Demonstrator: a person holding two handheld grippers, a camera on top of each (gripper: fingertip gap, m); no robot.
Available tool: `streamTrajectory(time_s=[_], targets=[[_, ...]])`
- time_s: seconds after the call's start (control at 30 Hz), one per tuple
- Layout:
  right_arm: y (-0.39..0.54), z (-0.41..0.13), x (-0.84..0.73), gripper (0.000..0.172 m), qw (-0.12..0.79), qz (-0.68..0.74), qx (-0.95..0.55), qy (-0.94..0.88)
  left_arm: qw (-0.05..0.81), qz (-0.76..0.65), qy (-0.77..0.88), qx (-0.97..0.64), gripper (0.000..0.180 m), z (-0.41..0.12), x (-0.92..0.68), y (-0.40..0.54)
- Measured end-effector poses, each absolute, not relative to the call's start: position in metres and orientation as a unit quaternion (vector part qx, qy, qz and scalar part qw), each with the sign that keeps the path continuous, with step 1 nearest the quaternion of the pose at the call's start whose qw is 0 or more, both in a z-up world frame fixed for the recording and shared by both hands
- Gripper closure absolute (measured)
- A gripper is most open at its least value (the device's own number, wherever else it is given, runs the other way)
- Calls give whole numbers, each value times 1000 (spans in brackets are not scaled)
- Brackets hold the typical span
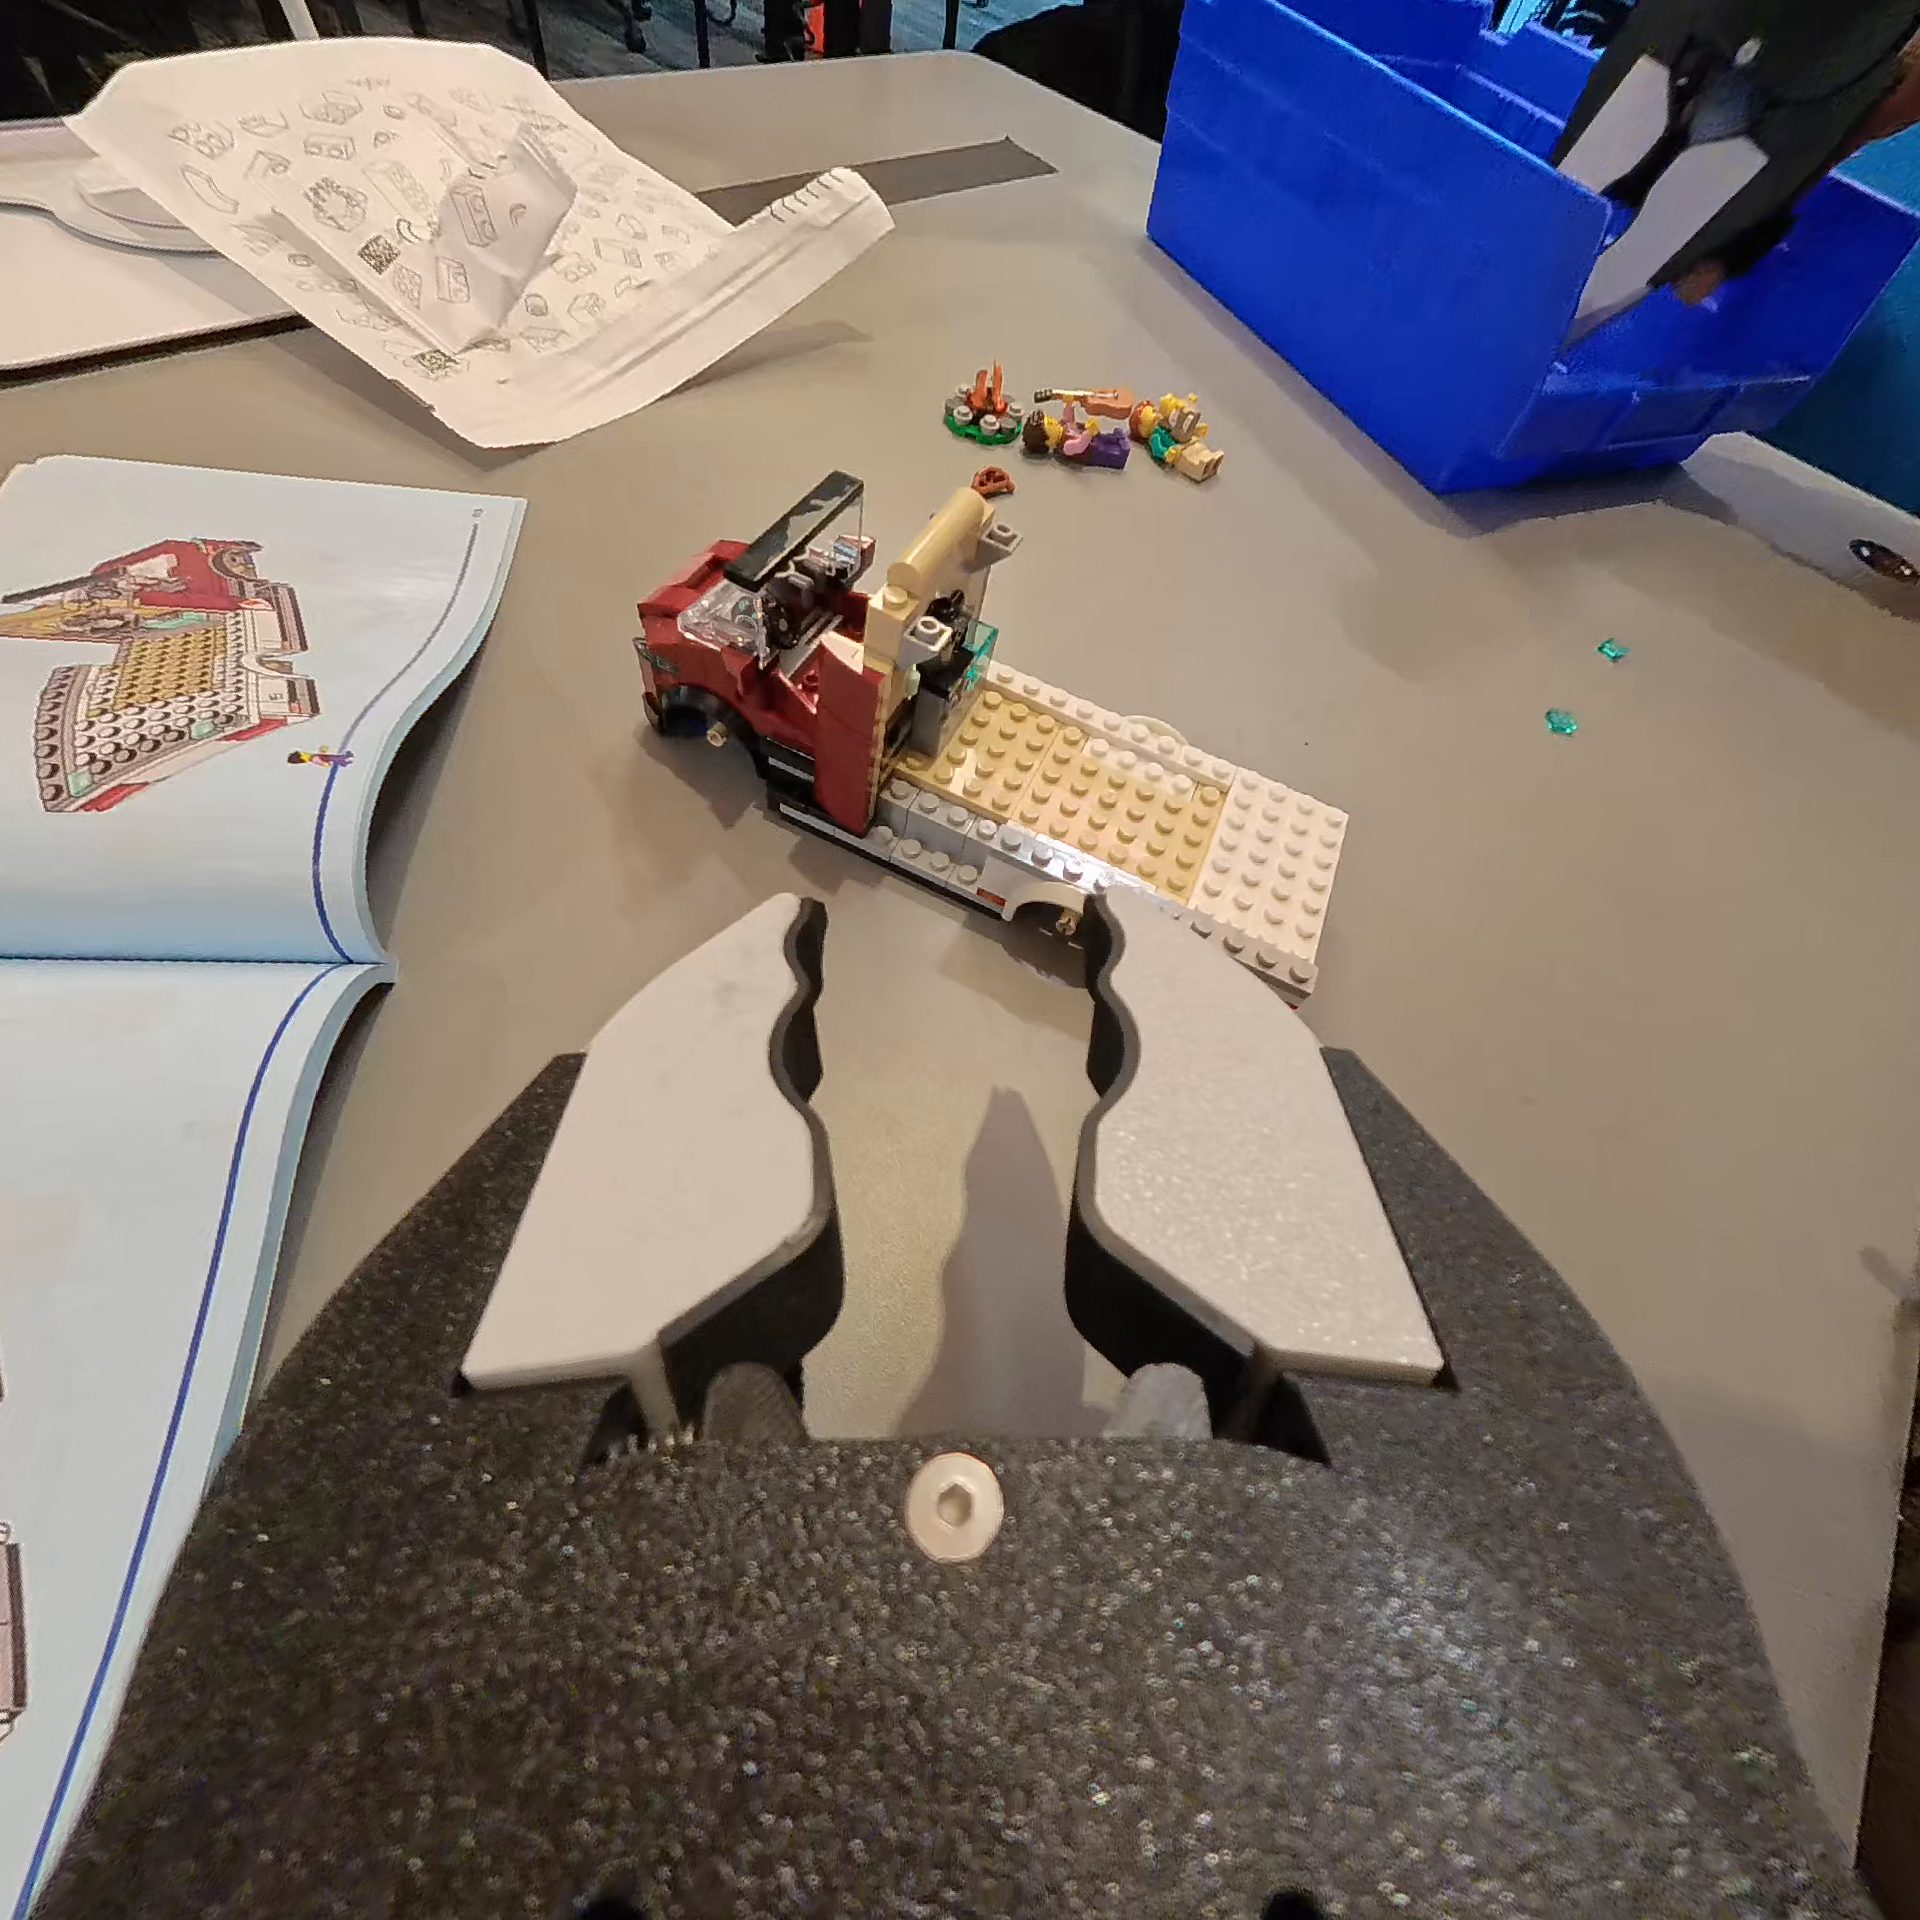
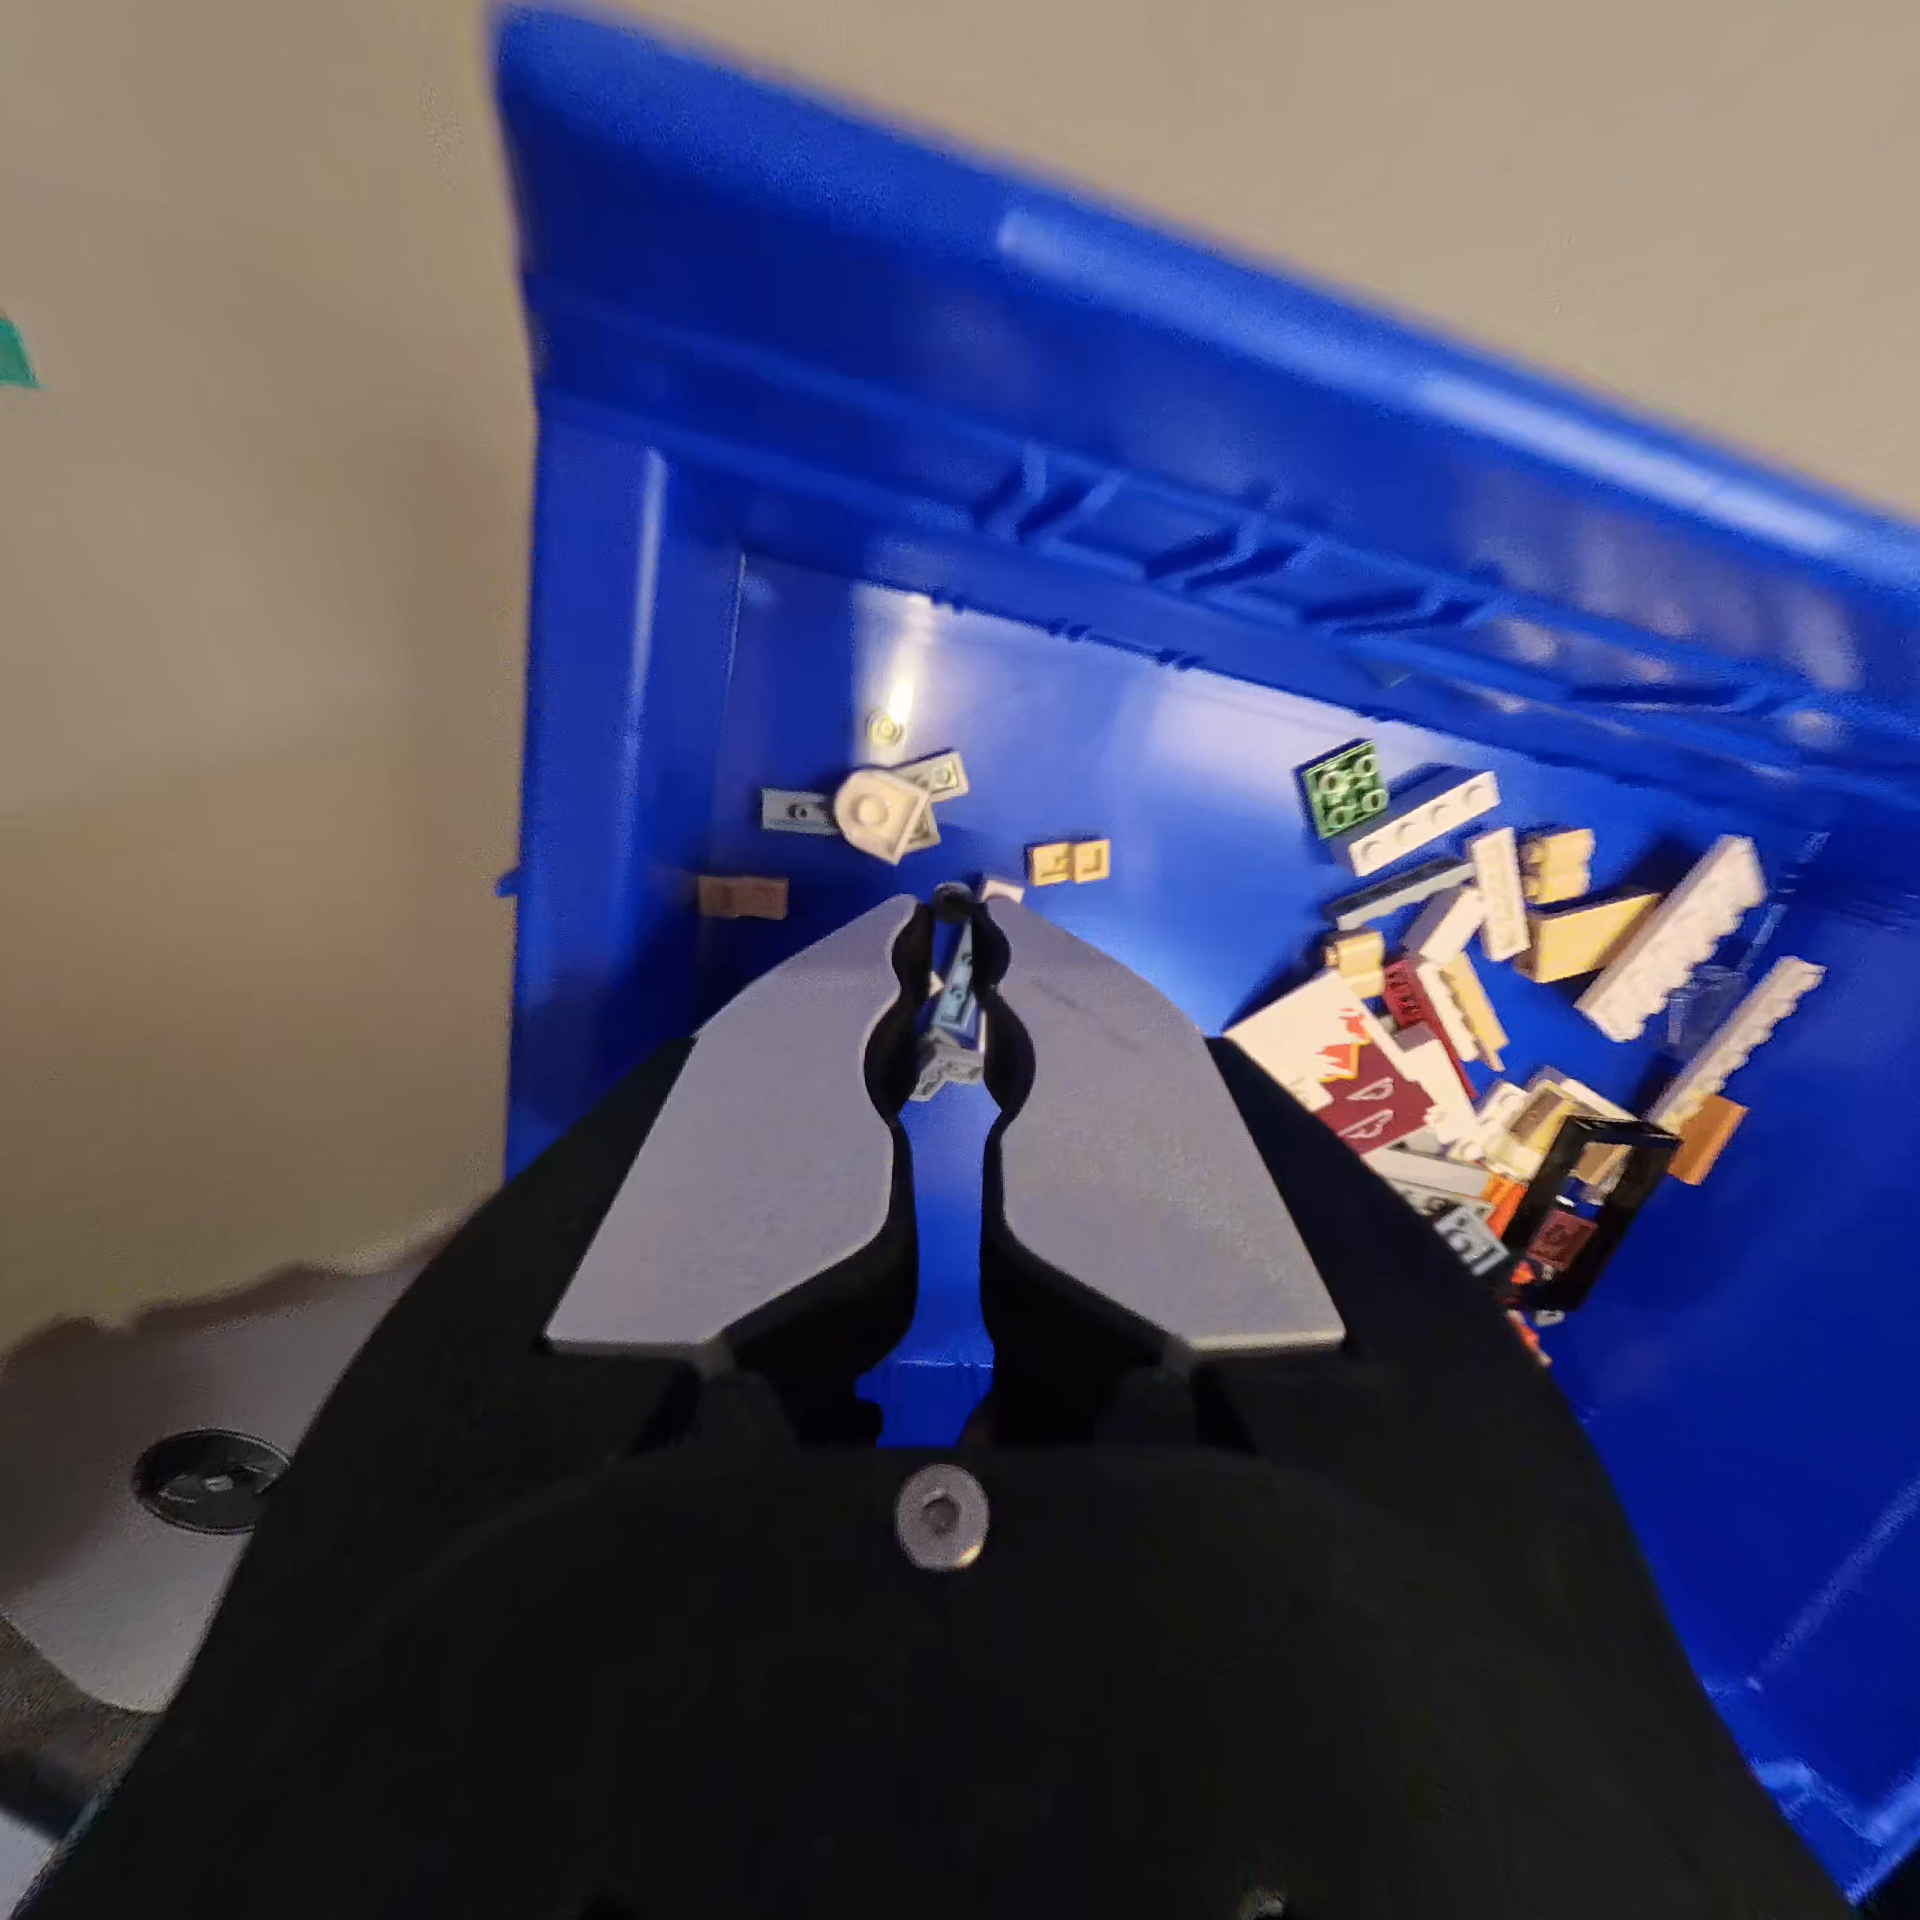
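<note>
My left gripper (image 1: pixel 951 925) is open and empty, low over the grey table (image 1: pixel 1558 1039). Its tips are just short of the rear wheel arch of a part-built brick truck (image 1: pixel 935 727) with a dark red cab and a tan and white studded bed. My right gripper (image 2: pixel 951 909) is inside a blue bin (image 2: pixel 935 416), with its fingers nearly together on a small black round piece (image 2: pixel 951 899) at the tips. A light blue-grey plate (image 2: pixel 958 987) shows through the gap behind the tips. The right gripper also shows in the left wrist view (image 1: pixel 1704 260), over the bin (image 1: pixel 1351 260).
Loose bricks (image 2: pixel 1507 1039) lie heaped at the bin's right, and a few grey and tan ones (image 2: pixel 883 810) near the tips. An open instruction booklet (image 1: pixel 187 727) lies left, a crumpled paper bag (image 1: pixel 468 239) behind it. Minifigures (image 1: pixel 1091 421) and small green pieces (image 1: pixel 1558 720) lie on the table. The tips of one gripper are about 45 cm away from the tips of the other.
</note>
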State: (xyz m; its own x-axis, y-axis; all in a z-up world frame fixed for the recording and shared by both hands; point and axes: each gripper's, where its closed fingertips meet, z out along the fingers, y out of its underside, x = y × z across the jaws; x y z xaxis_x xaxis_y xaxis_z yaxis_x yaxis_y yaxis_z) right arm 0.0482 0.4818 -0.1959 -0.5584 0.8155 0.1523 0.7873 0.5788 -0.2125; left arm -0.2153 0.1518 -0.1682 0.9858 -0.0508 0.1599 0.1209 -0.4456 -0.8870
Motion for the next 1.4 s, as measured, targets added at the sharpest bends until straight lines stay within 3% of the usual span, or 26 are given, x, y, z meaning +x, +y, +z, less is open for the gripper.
streamTrajectory(time_s=[0.23,0.53,0.93,1.4], targets=[[414,-150,31,165,158,109,-406,-893,524,-81,-18,-848,131,-169,-214,152],[320,-192,40,165,99,110,-324,-934,524,-79,-16,-848,131,-169,-213,150],[310,-223,47,165,69,121,-348,-927,517,-84,-14,-852,131,-171,-212,148],[317,-192,52,155,100,167,-354,-915,520,-98,-29,-848,131,-170,-215,148]])
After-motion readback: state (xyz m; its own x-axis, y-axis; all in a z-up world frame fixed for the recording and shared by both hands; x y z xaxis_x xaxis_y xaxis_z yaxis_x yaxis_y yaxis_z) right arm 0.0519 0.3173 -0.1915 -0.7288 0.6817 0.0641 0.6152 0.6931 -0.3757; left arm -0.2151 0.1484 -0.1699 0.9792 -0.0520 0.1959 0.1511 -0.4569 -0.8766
